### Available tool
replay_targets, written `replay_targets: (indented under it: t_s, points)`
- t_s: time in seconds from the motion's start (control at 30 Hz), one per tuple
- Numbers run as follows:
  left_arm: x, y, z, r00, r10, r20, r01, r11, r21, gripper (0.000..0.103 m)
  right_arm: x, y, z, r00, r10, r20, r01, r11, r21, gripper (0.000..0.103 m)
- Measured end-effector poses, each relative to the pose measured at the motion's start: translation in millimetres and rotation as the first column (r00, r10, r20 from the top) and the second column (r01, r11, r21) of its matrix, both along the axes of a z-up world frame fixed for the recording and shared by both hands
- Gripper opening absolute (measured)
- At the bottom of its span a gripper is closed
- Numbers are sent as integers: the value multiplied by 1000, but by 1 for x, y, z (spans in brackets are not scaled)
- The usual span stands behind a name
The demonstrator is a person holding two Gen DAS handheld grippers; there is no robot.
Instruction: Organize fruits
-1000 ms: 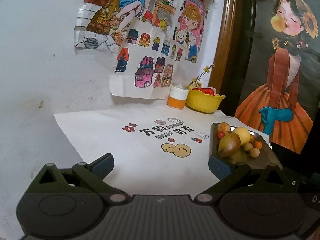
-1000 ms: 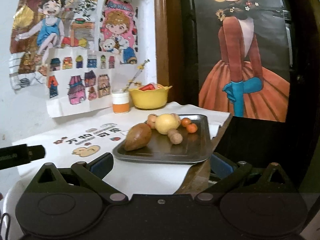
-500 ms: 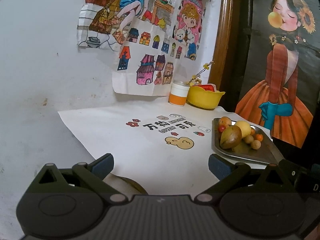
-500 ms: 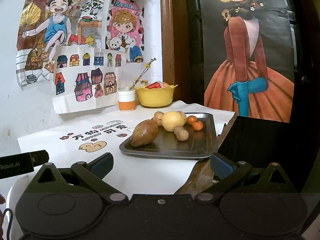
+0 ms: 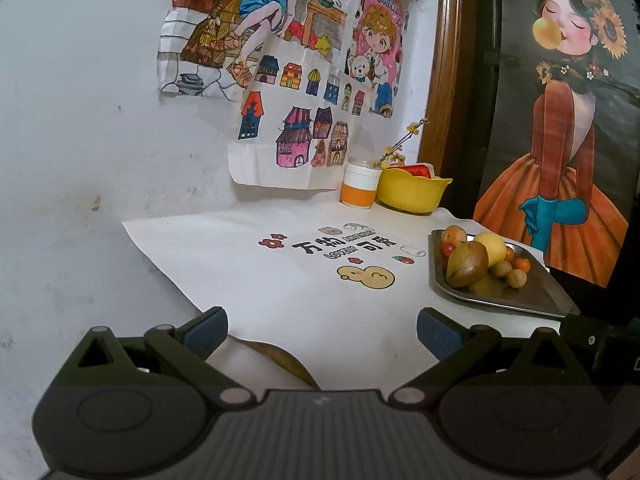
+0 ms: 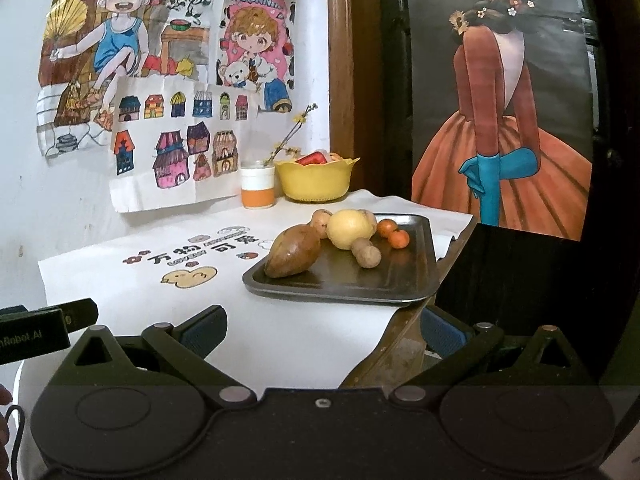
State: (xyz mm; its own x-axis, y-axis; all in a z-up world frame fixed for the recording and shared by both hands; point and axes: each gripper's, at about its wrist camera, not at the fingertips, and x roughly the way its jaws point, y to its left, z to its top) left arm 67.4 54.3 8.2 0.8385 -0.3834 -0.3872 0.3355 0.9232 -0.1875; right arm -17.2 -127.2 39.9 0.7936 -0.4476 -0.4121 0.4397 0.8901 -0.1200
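Pulling back is what both views show over the last second: the metal tray (image 6: pixel 404 276) and its fruit sit farther off and smaller than before, and more of the white table cover (image 5: pixel 280 292) has come into sight, with the table's bare wooden edge now showing below it. The left gripper (image 5: pixel 322 330) and right gripper (image 6: pixel 324 330) both stand wide apart with nothing between the pads — neither carries fruit.

The fruit itself has not shifted. A brown mango (image 6: pixel 294 252), a yellow pear (image 6: pixel 349 229), two small oranges (image 6: pixel 394 234), two longans (image 6: pixel 366 253) and a peach-coloured fruit (image 6: pixel 321 220) lie bunched at the tray's far end; the yellow bowl (image 6: pixel 316 184) at the wall beside the orange-banded cup (image 6: pixel 258 186) holds something red.

Such a retreat fits two readings: fruit gathered on the tray and the job closing, or the grippers simply backing off before sorting toward the bowl.
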Motion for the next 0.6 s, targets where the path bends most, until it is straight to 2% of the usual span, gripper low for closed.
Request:
replay_targets:
  t_s: [0.6]
  points:
    - [-1,3,-3,1000,-10,-4,10,1000,12,103,4,5,-3,999,33,-41,-33,999,-9,102]
